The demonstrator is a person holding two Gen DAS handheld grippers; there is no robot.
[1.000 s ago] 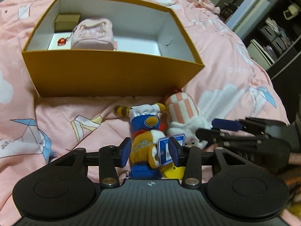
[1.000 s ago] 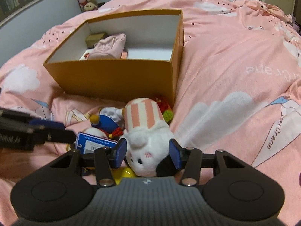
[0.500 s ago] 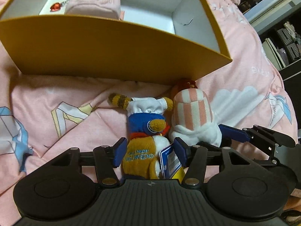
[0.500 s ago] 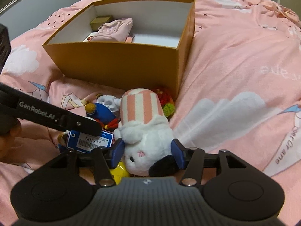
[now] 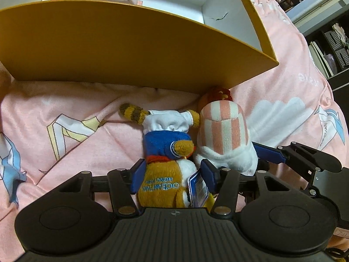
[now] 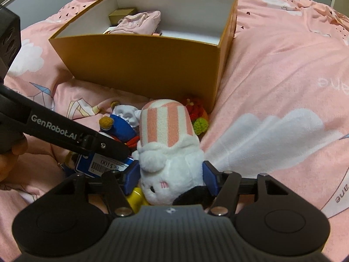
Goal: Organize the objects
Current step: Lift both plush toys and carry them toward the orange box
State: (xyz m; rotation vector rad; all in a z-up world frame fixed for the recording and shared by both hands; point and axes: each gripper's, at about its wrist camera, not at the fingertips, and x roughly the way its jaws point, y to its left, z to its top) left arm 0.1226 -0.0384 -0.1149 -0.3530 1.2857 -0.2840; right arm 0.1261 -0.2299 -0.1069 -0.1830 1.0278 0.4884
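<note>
Already boxed: pink pouch. Left claw closing around orange plush; right claw opening, straddling white plush; both still on bed.

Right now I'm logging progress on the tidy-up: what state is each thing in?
Orange box: open, partly filled.
Orange plush: lying on bed, between closing left hand-held gripper jaws.
Striped plush: lying on bed, between opening right hand-held gripper jaws.

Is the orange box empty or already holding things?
Not empty: the orange box holds a pink fabric item and a small gold box; most of its floor is bare.
</note>
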